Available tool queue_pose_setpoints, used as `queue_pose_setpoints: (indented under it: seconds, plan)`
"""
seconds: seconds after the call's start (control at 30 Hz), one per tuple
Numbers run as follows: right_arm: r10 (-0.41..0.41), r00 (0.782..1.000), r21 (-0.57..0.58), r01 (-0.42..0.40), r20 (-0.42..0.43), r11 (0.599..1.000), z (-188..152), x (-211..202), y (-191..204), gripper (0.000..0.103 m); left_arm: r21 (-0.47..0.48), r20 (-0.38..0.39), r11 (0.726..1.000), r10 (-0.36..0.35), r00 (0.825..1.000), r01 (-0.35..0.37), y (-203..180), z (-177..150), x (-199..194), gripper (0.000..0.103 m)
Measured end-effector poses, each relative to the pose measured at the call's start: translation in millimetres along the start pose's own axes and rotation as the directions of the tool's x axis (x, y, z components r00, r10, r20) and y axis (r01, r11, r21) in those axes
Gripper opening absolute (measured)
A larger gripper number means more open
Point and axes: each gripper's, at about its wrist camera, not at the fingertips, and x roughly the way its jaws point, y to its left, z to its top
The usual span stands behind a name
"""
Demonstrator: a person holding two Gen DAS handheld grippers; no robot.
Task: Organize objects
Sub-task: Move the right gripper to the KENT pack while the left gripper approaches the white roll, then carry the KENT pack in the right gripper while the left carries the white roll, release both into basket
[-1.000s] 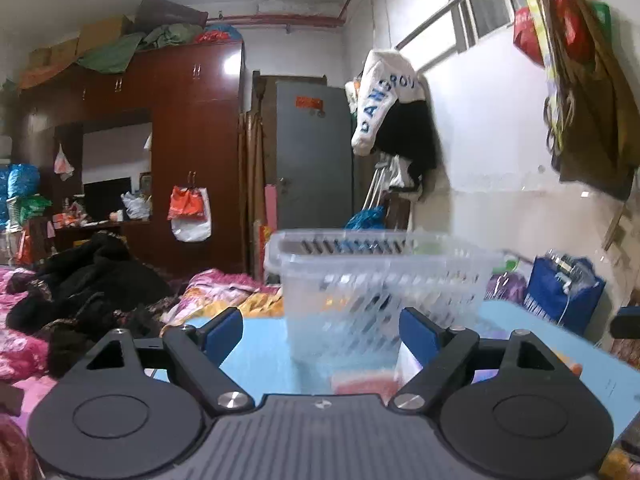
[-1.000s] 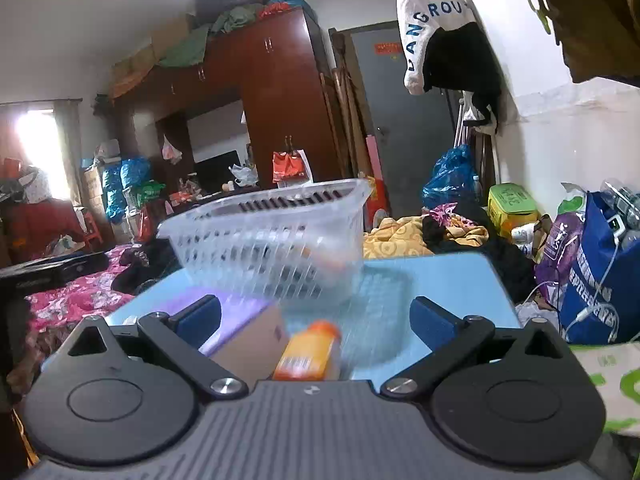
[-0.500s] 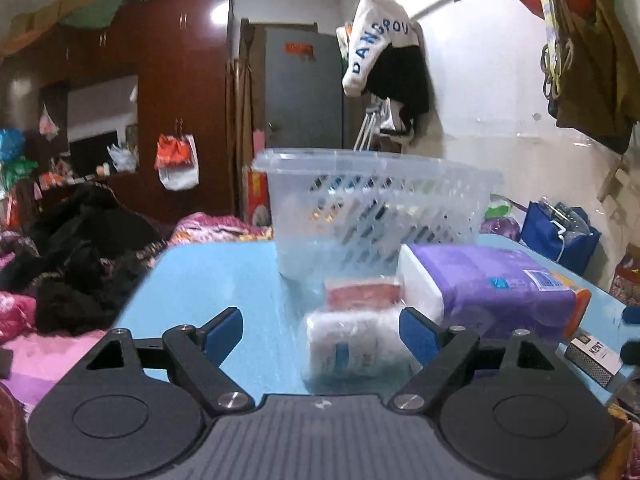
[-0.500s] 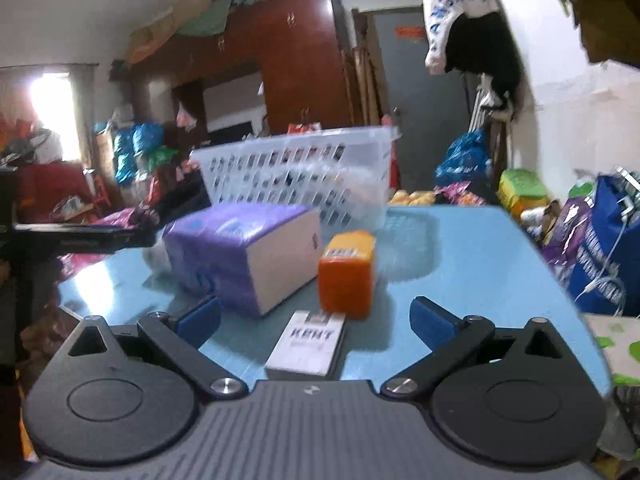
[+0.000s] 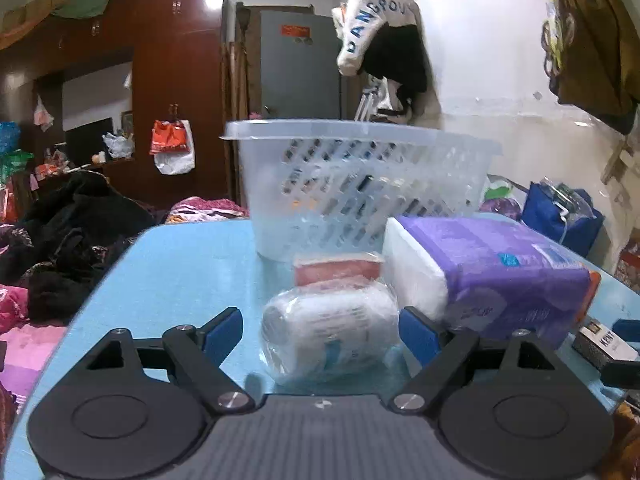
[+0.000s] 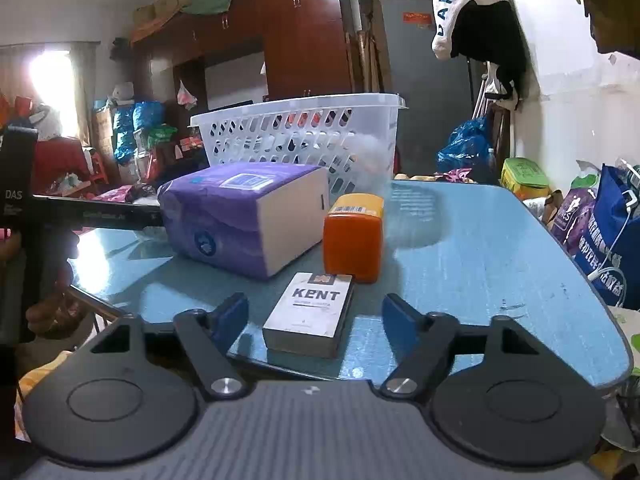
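A clear slotted plastic basket (image 5: 360, 184) stands at the far side of a blue table (image 5: 180, 280); it also shows in the right wrist view (image 6: 304, 140). My left gripper (image 5: 320, 332) is open around a white plastic-wrapped roll (image 5: 328, 332), with a red packet (image 5: 336, 272) behind it and a purple tissue pack (image 5: 500, 276) to the right. My right gripper (image 6: 316, 316) is open around a KENT cigarette box (image 6: 312, 312). An orange bottle (image 6: 354, 236) and the purple tissue pack (image 6: 244, 216) lie beyond it.
The table's near edge (image 6: 520, 372) is just in front of my right gripper. My left gripper's body (image 6: 24, 220) shows at the left of the right wrist view. Bags (image 6: 600, 232) stand on the floor to the right, clothes (image 5: 72, 232) on a bed to the left.
Both grippers have dropped and pulled back toward the table's near edge. The roll now sits between the left fingers and the KENT box between the right fingers.
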Motion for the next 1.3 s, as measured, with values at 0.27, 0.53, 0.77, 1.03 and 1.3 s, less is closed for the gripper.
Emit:
queue_pose_setpoints:
  seconds: [0.27, 0.53, 0.77, 1.03, 1.3]
  plan:
    - [-0.012, 1.0, -0.034, 0.012, 0.008, 0.999, -2, -2, 2, 0.047, 0.059, 0.035, 0.997, 0.04, 0.999, -0.042, -14, -8, -10, 0.074]
    - [-0.013, 1.0, -0.042, 0.013, 0.009, 0.999, -2, -4, 2, 0.047, 0.057, 0.048, 0.998, 0.022, 0.999, -0.024, -7, -11, -17, 0.07]
    - [-0.017, 1.0, -0.067, 0.018, 0.013, 0.998, -1, -7, 5, 0.045, 0.07, 0.083, 0.997, 0.015, 0.996, -0.02, 2, -20, -28, 0.069]
    - [0.01, 0.997, -0.074, -0.004, 0.08, 0.997, 10, -26, 3, 0.045, 0.051, 0.143, 0.999, 0.011, 0.99, -0.018, 9, -15, -45, 0.068]
    - [0.054, 0.991, -0.011, -0.053, 0.124, 0.999, 32, -35, -7, 0.044, 0.027, 0.181, 1.0, -0.001, 0.983, -0.004, 9, -1, -54, 0.068]
